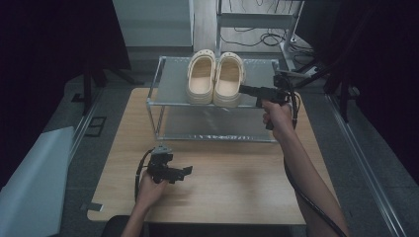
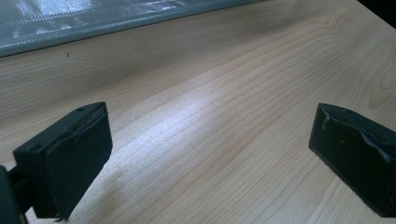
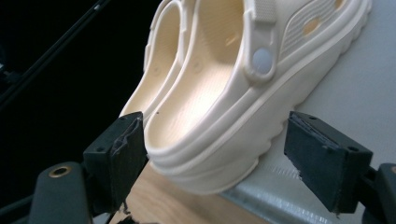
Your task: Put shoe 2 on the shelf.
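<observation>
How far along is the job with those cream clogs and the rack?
Both clogs sit side by side on the rack's top shelf. The right gripper is open around the right clog's heel, not squeezing. The left gripper is open over bare table. Whether more remains is unclear.

In the right gripper view the right clog (image 3: 219, 126) runs off the top edge, so its toe is cut away, and it covers most of the left clog (image 3: 161, 56) behind it. Whether the left finger (image 3: 116, 158) touches the heel cannot be told. The far end of the rack's top shelf (image 3: 355, 84) leaves the frame. In the high view the right gripper (image 1: 243, 89) is too small and dark to read. The lower shelf (image 2: 84, 16) is cropped in the left gripper view, as is the right finger (image 2: 359, 156).
</observation>
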The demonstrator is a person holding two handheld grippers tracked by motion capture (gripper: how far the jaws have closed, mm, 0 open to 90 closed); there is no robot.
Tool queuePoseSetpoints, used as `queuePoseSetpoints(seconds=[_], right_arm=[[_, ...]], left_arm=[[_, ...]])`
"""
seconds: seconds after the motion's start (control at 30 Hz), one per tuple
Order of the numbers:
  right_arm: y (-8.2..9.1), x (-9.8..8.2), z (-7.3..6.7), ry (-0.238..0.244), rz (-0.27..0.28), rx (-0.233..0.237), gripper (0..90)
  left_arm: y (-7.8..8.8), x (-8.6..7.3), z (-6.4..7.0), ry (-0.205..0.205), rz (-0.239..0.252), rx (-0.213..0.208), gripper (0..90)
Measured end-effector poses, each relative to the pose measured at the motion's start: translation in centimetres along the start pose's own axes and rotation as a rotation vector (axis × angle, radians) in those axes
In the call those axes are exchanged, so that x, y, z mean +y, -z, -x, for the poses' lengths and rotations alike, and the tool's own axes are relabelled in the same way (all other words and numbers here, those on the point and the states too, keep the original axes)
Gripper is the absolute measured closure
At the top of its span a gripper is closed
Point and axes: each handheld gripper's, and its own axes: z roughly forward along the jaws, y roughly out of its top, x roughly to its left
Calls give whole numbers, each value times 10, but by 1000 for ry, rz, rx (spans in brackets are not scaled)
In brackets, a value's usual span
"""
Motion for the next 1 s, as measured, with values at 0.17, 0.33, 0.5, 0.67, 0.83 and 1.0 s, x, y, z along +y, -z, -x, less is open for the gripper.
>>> queuePoseSetpoints(seconds=[0.17, 0.33, 0.5, 0.67, 0.83, 1.0], right_arm=[[7, -6, 1, 8, -15, 30, 176], [14, -12, 0, 16, -40, 53, 156], [19, -21, 1, 23, -62, 73, 138], [25, -29, 0, 32, -77, 91, 102], [29, -41, 2, 30, -101, 102, 40], [33, -51, 3, 43, -121, 111, 15]], left_arm=[[0, -1, -1, 2, -2, 2, 0], [-1, -2, 0, 1, -5, 1, 0], [-1, -3, 0, 3, -7, 1, 0], [0, -3, 0, 8, -4, -1, 0], [0, -3, -1, 7, -3, 0, 0], [0, -3, 0, 10, -4, -2, 0]])
